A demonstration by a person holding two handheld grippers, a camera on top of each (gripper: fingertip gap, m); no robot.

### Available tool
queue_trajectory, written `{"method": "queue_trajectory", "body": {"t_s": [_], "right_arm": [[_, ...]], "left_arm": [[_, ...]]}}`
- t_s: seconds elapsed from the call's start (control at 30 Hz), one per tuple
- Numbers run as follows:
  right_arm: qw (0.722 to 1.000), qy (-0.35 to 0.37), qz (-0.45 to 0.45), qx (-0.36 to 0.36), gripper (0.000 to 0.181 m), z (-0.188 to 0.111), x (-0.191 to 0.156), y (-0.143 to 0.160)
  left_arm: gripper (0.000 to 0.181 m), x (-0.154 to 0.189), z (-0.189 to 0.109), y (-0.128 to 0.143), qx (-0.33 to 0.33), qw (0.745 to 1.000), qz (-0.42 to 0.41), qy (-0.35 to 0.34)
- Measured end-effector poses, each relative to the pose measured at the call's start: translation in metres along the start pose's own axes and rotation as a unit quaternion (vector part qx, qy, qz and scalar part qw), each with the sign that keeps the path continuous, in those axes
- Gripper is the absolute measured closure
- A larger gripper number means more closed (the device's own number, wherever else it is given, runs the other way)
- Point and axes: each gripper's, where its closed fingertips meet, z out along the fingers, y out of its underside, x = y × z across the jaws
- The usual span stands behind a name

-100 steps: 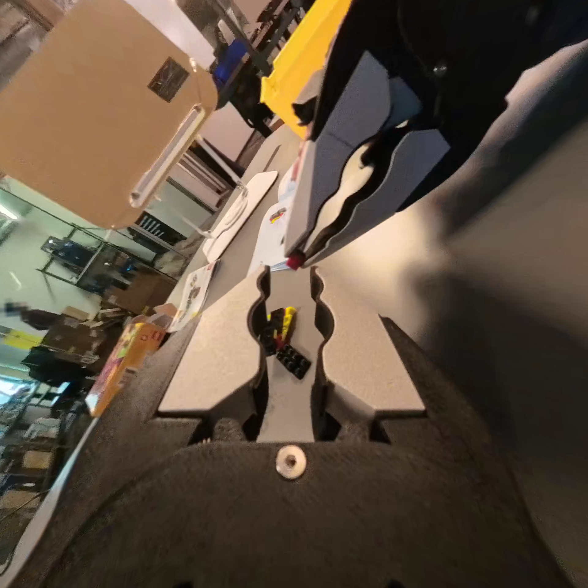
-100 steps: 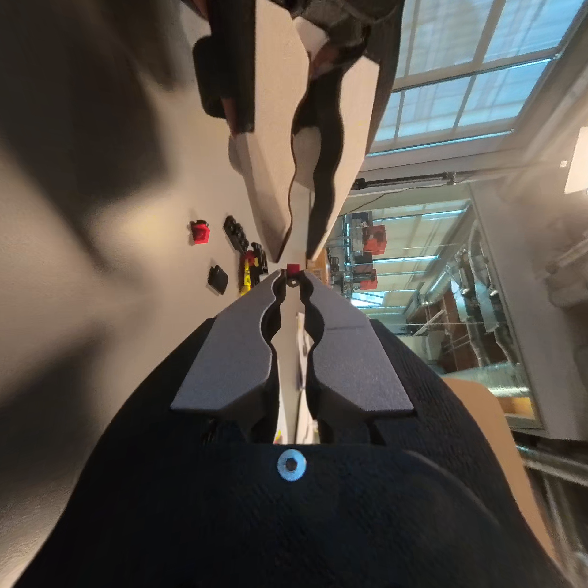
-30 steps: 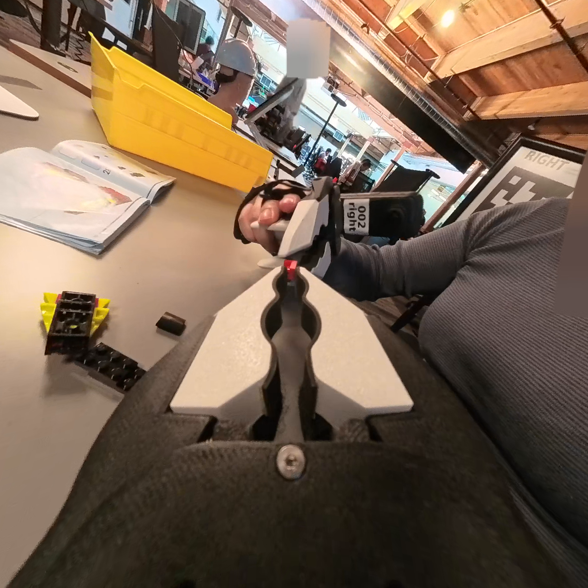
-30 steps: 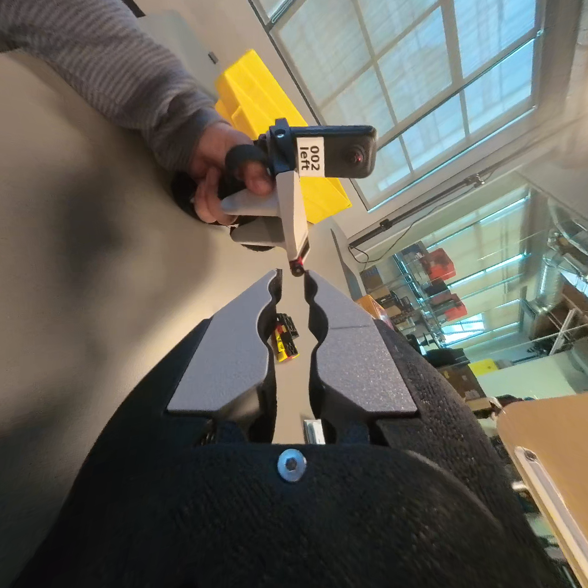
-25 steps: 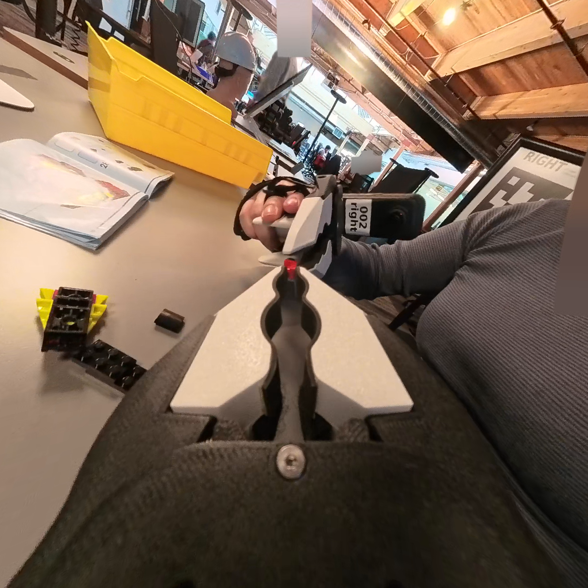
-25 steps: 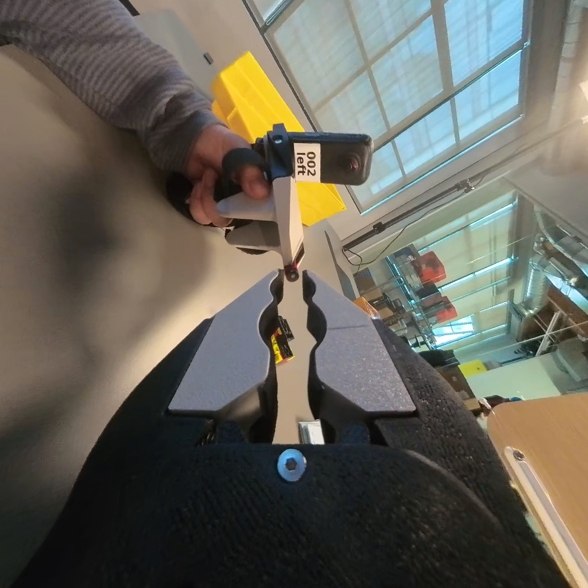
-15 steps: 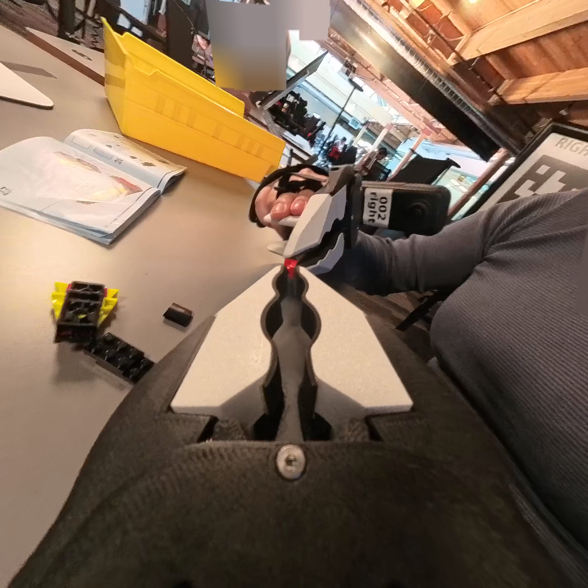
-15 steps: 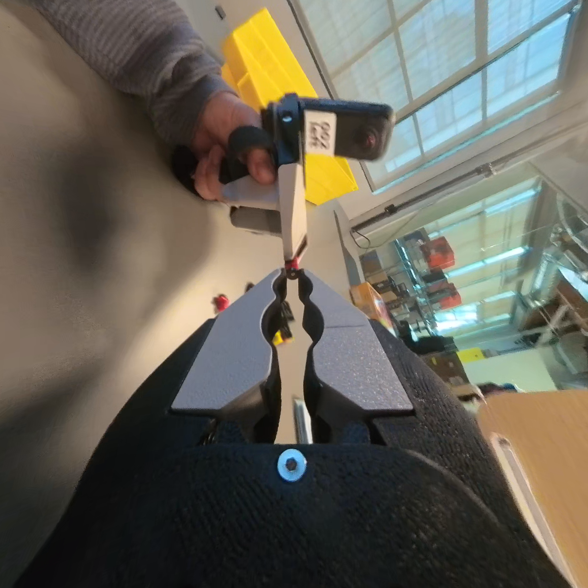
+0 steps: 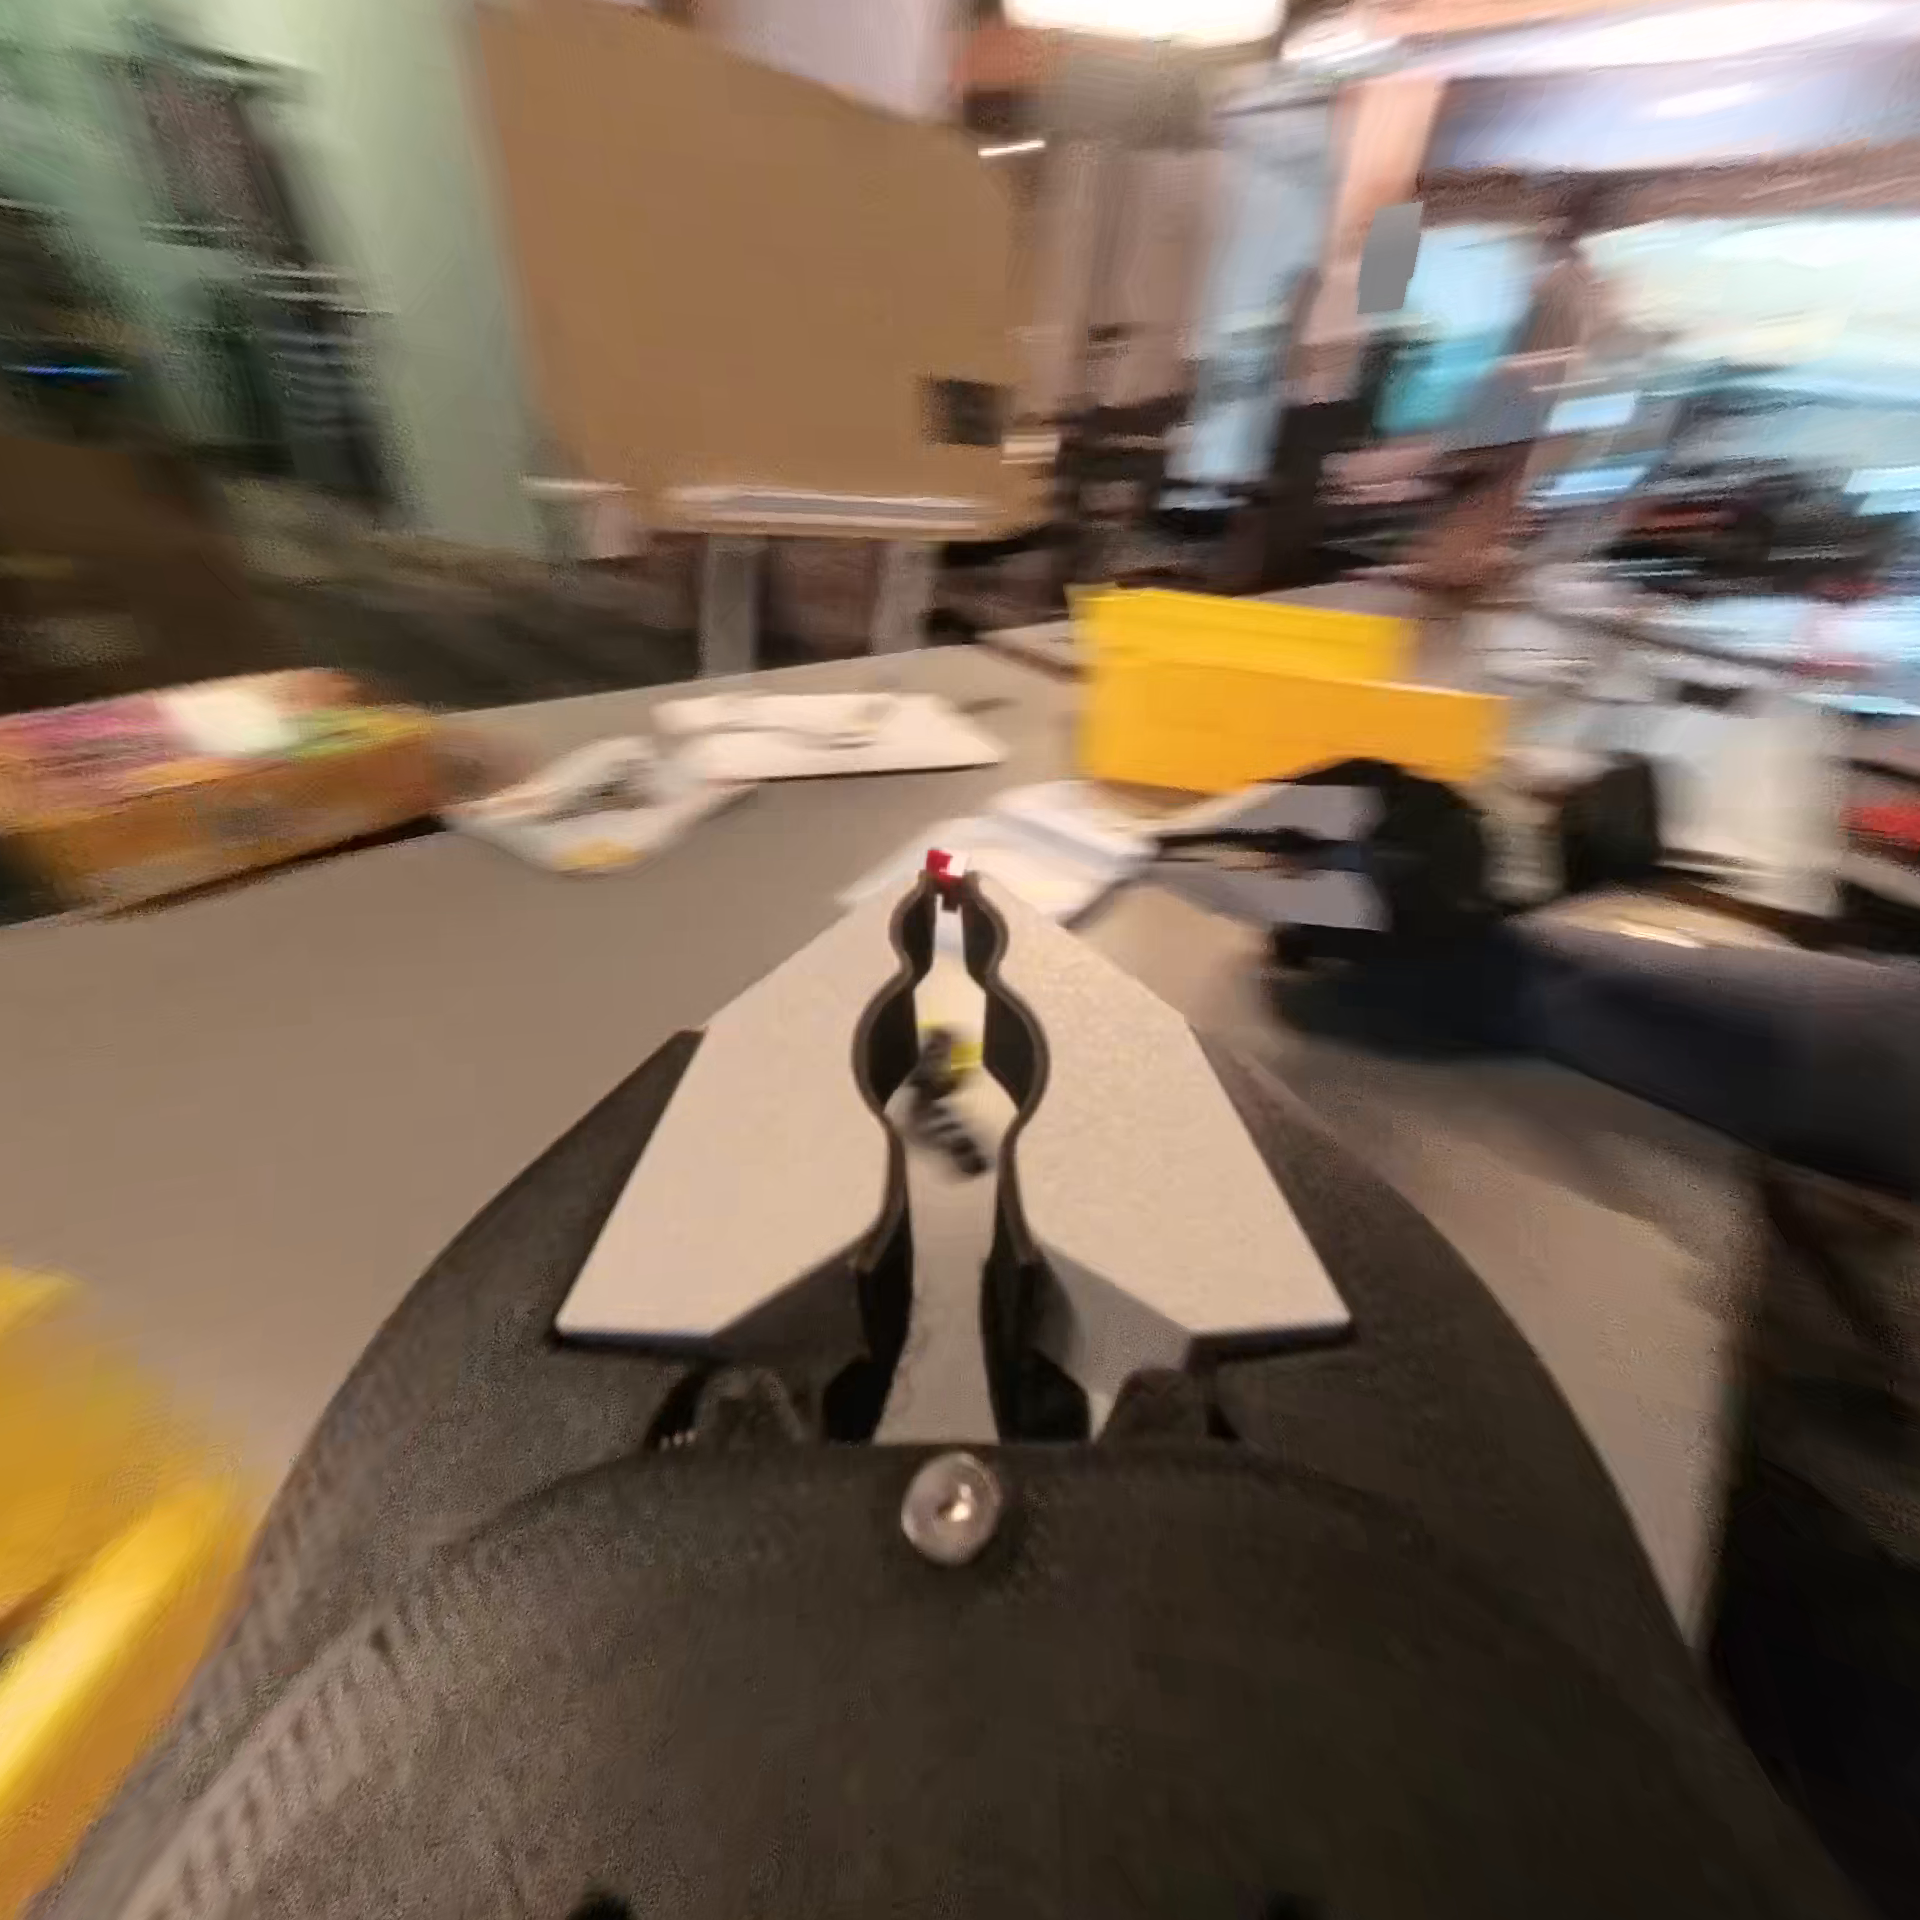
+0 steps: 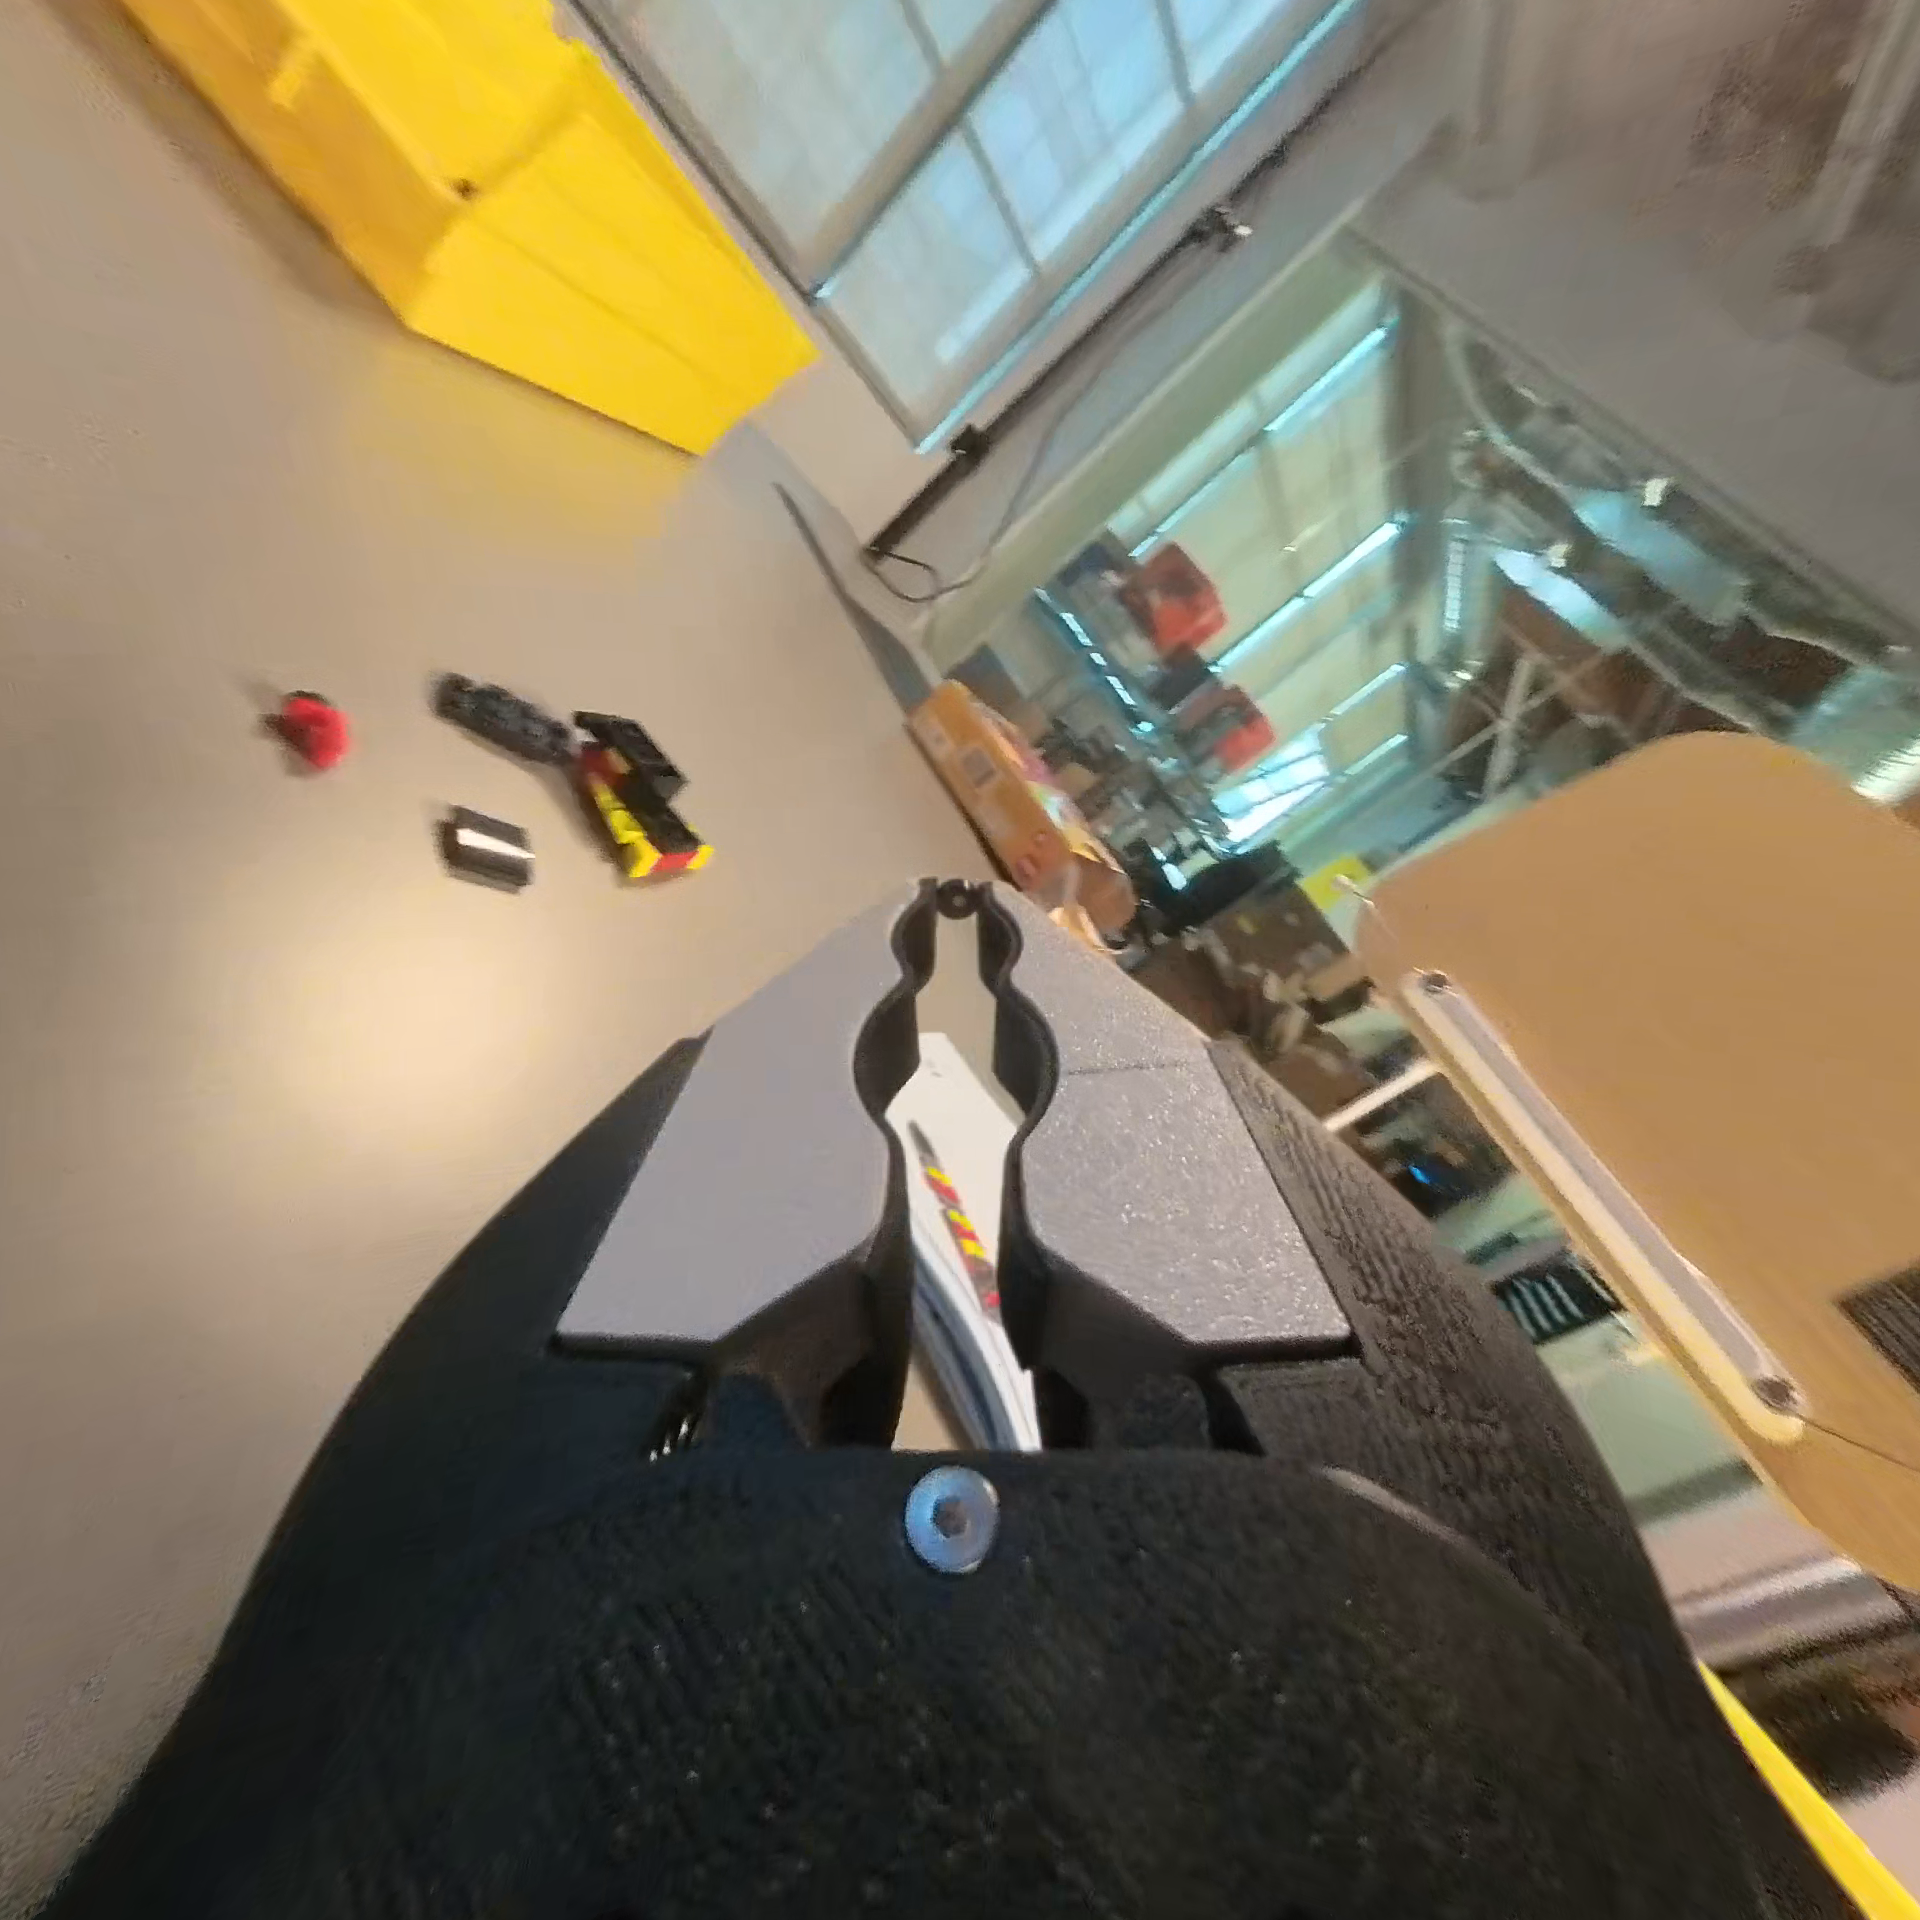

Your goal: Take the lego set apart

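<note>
left wrist view: two tiny parts split, the black-and-yellow block not yet touched

left wrist view is smeared with motion blur, so only the broad layout reads. going left to right: an orange box (image 9: 208, 769) lies at the far left of the grey table (image 9: 312, 1039), loose white papers (image 9: 727, 769) lie beyond the middle, and a yellow bin (image 9: 1278, 707) stands far right. the left gripper (image 9: 943, 902) is pinched closed on a small red piece (image 9: 940, 860) at its very tips. through the gap between its jaws a blurred black-and-yellow lego shape shows on the table.

in the right wrist view, left to right on the table: a red piece (image 10: 310, 725) lying alone, a small dark piece (image 10: 484, 850) near it, a black studded plate (image 10: 497, 710), and just right of that, touching or nearly so, the black-and-yellow lego assembly (image 10: 636, 798). another yellow bin (image 10: 499, 218) sits at the far left. the right gripper (image 10: 953, 914) is closed on a tiny dark round piece (image 10: 953, 895) at its tips, held in the air above the table edge.

as a judgement: several bits already lie loose, and each gripper holds its own small part, so that pair looks separated. what is left is setting these two down and breaking up the black-and-yellow assembly, which looks to be several bricks joined together.
</note>
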Motion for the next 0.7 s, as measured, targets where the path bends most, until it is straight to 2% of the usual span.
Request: {"method": "queue_trajectory", "body": {"t_s": [0.07, 0.1, 0.13, 0.23, 0.3, 0.43, 0.5, 0.53, 0.6, 0.67, 0.7], "right_arm": [[1.0, 0.025, -0.007, -0.004, 0.176, 0.001, 0.007, 0.001], [0.999, 0.03, -0.011, -0.009, 0.176, 0.002, 0.008, 0.003], [0.999, 0.031, -0.014, -0.013, 0.176, 0.003, 0.008, 0.004], [0.999, 0.028, -0.02, -0.021, 0.176, 0.006, 0.005, 0.008], [0.999, 0.03, -0.02, -0.028, 0.176, 0.006, 0.006, 0.011], [0.998, 0.051, -0.01, -0.033, 0.176, 0.005, 0.015, 0.015], [0.998, 0.059, -0.007, -0.038, 0.176, 0.004, 0.019, 0.018], [0.997, 0.061, -0.006, -0.039, 0.176, 0.003, 0.02, 0.018], [0.998, 0.058, -0.001, -0.032, 0.176, 0.002, 0.019, 0.016], [0.998, 0.054, 0.01, -0.023, 0.176, 0.001, 0.018, 0.013], [0.998, 0.051, 0.015, -0.021, 0.176, 0.0, 0.018, 0.012]], "left_arm": [[0.178, -0.069, -0.045, -0.006, -0.05, 0.979, 0.007, -0.195], [0.178, -0.093, -0.066, -0.009, -0.072, 0.966, 0.01, -0.247], [0.178, -0.112, -0.08, -0.007, -0.099, 0.957, -0.001, -0.271], [0.178, -0.16, -0.102, 0.021, -0.213, 0.933, -0.069, -0.282], [0.178, -0.183, -0.113, 0.053, -0.312, 0.9, -0.1, -0.288], [0.178, -0.203, -0.121, 0.094, -0.412, 0.853, -0.138, -0.289], [0.161, -0.203, -0.126, 0.111, -0.452, 0.825, -0.172, -0.292], [0.161, -0.201, -0.127, 0.115, -0.463, 0.817, -0.183, -0.29], [0.147, -0.197, -0.128, 0.117, -0.473, 0.809, -0.182, -0.298], [0.116, -0.201, -0.134, 0.116, -0.479, 0.798, -0.175, -0.323], [0.107, -0.202, -0.137, 0.116, -0.482, 0.792, -0.18, -0.33]]}}
